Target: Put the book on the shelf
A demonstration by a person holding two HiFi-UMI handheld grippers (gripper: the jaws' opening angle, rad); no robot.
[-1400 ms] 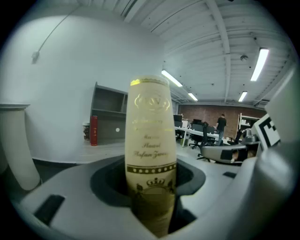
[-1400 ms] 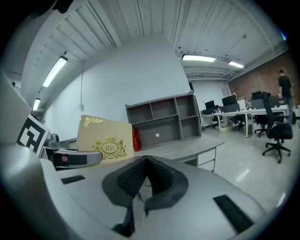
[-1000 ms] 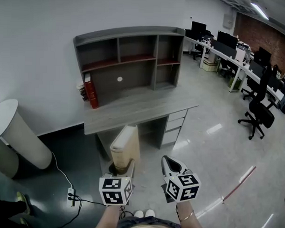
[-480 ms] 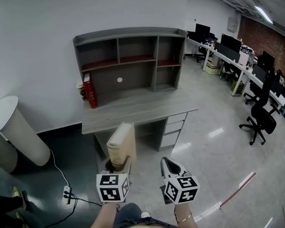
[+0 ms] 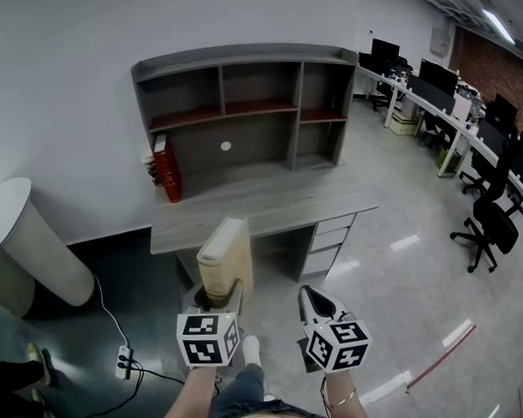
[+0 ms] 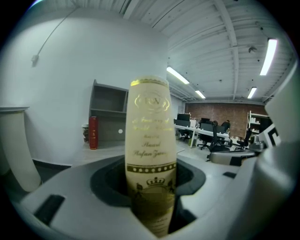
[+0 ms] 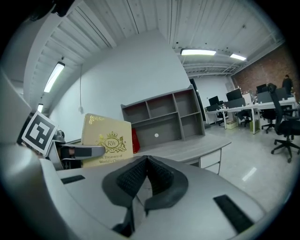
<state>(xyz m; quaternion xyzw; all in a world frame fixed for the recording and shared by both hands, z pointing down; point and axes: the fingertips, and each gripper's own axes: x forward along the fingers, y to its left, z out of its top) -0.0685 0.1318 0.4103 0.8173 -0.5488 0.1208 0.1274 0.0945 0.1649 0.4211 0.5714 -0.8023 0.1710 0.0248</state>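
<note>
A thick cream-and-gold book (image 5: 224,261) stands upright in my left gripper (image 5: 219,303), whose jaws are shut on its lower end; its spine (image 6: 151,145) fills the middle of the left gripper view. My right gripper (image 5: 314,307) hangs beside it on the right, shut with nothing between its black pads (image 7: 159,176). In the right gripper view the book's gold cover (image 7: 106,139) shows at left. Ahead stands a grey desk (image 5: 270,204) with a grey shelf unit (image 5: 239,109) on top; its compartments are open. A red book (image 5: 167,168) stands at the unit's left end.
A white rounded column-like object (image 5: 25,238) stands at left. A power strip with cable (image 5: 123,358) lies on the dark floor. Office desks and a black chair (image 5: 485,222) fill the right side. Desk drawers (image 5: 331,236) face the glossy floor.
The desk and shelf unit have come slightly closer and shifted right in the head view. The book stays held upright in the left gripper; the right gripper is unchanged.
</note>
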